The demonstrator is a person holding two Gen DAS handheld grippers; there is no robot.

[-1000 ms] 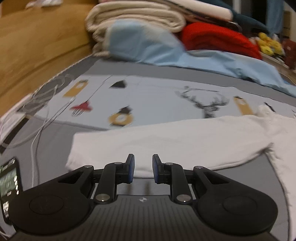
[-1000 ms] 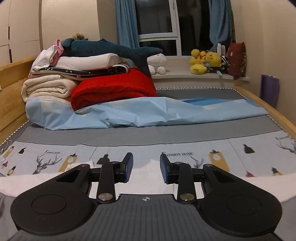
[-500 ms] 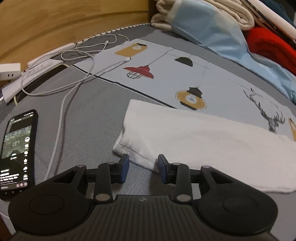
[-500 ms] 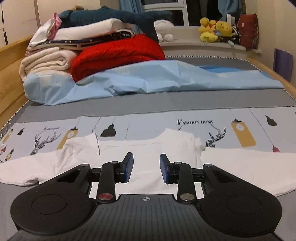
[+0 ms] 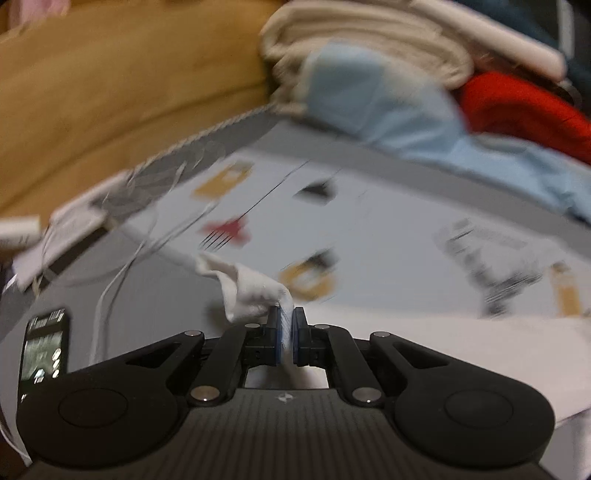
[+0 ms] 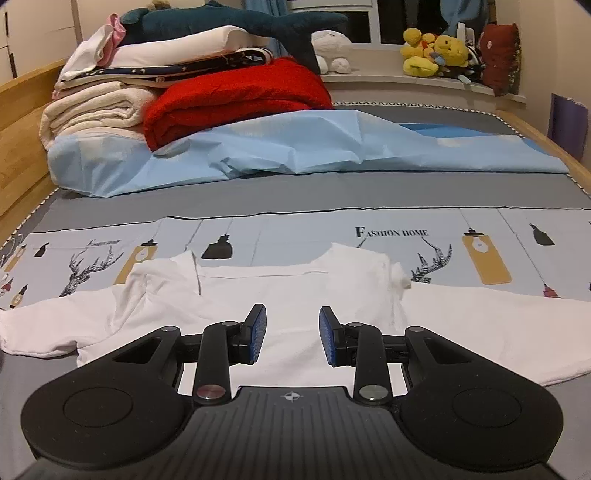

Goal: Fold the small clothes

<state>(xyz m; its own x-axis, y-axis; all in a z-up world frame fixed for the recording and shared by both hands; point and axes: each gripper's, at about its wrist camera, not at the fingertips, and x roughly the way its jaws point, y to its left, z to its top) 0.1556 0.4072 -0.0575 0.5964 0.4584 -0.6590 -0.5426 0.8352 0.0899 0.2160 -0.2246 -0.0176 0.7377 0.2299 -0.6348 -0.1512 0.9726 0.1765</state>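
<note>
White shirt (image 6: 295,295) light, limp; left hand-held gripper (image 5: 285,325) pinches sleeve end, right hand-held gripper (image 6: 291,334) half-open, empty; grip hems

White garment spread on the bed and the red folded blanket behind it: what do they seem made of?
White garment: thin matte knit, probably cotton; it lies limp with soft creases. Red folded blanket: thick fuzzy fleece or plush, judging by its nappy surface.

1 white garment (image 6: 295,295) spread on bed. 2 grippers: left gripper (image 5: 287,325), right gripper (image 6: 291,330). 1 phone (image 5: 42,354). 1 red blanket (image 6: 236,96). 1 light-blue sheet (image 6: 314,147). 1 shark plush (image 6: 236,16). Yellow plush toys (image 6: 436,51) in cluster, count unclear. White cables (image 5: 122,266) tangled, count unclear.
</note>
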